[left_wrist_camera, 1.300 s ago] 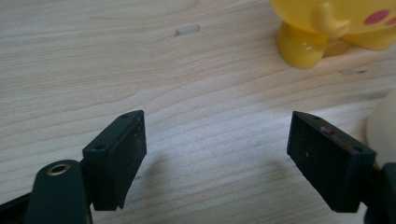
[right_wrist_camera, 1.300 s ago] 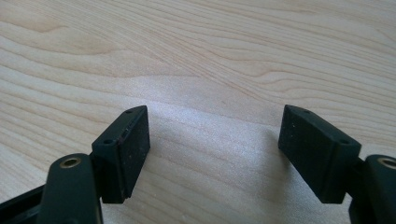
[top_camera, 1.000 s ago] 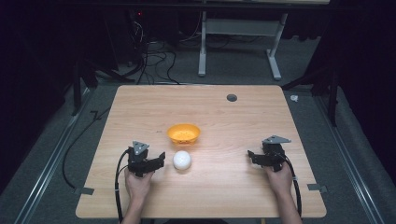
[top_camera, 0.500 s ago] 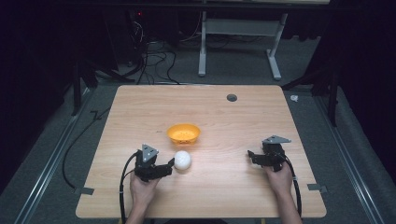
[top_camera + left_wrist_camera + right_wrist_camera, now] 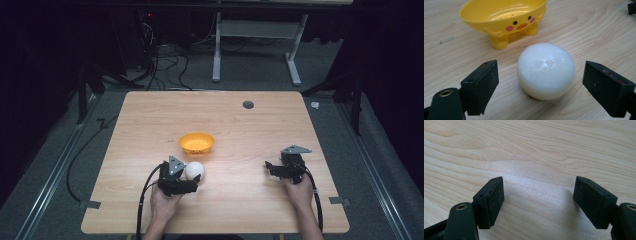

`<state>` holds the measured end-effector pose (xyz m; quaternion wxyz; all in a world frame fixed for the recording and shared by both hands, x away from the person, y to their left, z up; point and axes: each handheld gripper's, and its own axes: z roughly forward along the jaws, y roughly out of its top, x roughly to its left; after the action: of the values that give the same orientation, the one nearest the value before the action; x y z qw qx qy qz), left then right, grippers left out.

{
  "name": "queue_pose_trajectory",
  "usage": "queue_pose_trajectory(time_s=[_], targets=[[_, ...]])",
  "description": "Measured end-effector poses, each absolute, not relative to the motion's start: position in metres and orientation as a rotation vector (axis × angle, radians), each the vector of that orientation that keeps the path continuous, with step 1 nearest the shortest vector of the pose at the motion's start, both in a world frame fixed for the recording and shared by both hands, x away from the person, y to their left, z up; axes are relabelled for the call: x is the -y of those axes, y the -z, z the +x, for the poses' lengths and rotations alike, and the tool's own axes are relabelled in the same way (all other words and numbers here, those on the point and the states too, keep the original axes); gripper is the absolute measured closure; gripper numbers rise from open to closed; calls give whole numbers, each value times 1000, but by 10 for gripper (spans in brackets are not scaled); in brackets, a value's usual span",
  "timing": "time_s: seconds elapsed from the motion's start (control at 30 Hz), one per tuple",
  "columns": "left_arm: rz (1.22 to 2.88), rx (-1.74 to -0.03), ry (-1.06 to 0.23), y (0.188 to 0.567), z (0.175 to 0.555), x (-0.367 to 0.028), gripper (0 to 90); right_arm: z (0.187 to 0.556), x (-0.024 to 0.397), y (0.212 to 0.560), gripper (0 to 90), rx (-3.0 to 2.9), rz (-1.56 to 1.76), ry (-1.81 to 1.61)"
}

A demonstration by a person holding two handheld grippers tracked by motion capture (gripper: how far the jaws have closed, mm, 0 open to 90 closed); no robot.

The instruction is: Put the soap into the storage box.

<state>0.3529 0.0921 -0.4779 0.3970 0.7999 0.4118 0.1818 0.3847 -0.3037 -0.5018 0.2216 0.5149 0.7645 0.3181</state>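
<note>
A white ball [image 5: 194,170] [image 5: 546,70] rests on the wooden table [image 5: 240,125], just in front of a yellow chick-faced bowl [image 5: 196,142] [image 5: 504,17]. My left gripper [image 5: 195,181] [image 5: 546,87] is open, and its two jaws stand on either side of the ball without touching it. Over at the table's right, my right gripper [image 5: 269,168] [image 5: 539,200] is open above bare wood, with nothing between its jaws.
A round dark grommet [image 5: 248,104] sits near the table's far edge. Cables [image 5: 142,200] trail from each gripper toward the front edge. A white desk frame [image 5: 255,45] and dark floor lie beyond the table.
My left gripper has moved right and forward, so the white ball now sits between its open jaws. The right gripper has stayed where it was.
</note>
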Motion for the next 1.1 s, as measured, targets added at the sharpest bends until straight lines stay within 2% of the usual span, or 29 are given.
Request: queue_pose_trajectory(time_s=[0.8, 1.1], targets=[[2078, -1083, -443, 495, 368, -70, 150, 385, 304, 502, 256, -2114, 1423, -881], [2114, -1104, -466, 501, 368, -67, 197, 385, 304, 502, 256, -2114, 1422, -879]])
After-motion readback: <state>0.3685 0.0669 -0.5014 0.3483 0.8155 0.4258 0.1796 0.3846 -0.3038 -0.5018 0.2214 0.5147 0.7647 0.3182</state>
